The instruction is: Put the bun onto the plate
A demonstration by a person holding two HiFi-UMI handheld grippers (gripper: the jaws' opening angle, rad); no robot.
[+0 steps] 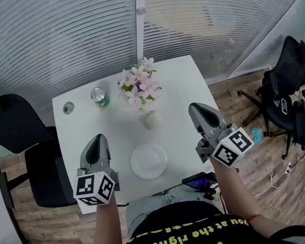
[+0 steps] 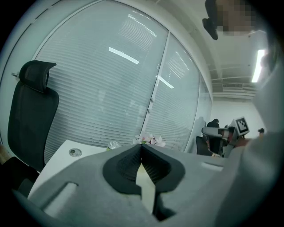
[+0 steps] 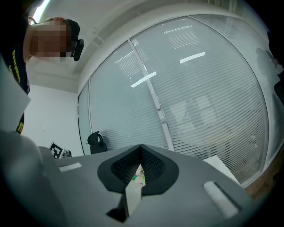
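White table (image 1: 85, 129) with plate (image 1: 148, 160) near front edge, bun (image 1: 152, 119) just behind it. Left gripper (image 1: 98, 139), right gripper (image 1: 195, 108) flanking plate, both pairs of jaws closed, empty.

One white table (image 1: 79, 130), and on it: one plate (image 1: 148, 161), one green can (image 1: 100, 97), one bunch of pink flowers (image 1: 141, 85), one small round disc (image 1: 68, 108). One pale rounded lump (image 1: 152, 119) right under the flowers, bun or vase, hard to call. One dark flat gadget (image 1: 195, 180) at the near edge. Two grippers up: left gripper (image 1: 99, 139), right gripper (image 1: 196, 109). One black office chair (image 1: 3, 122) at left, at least one more chair (image 1: 289, 62) at right. One blue thing (image 1: 256, 133) off to the right.
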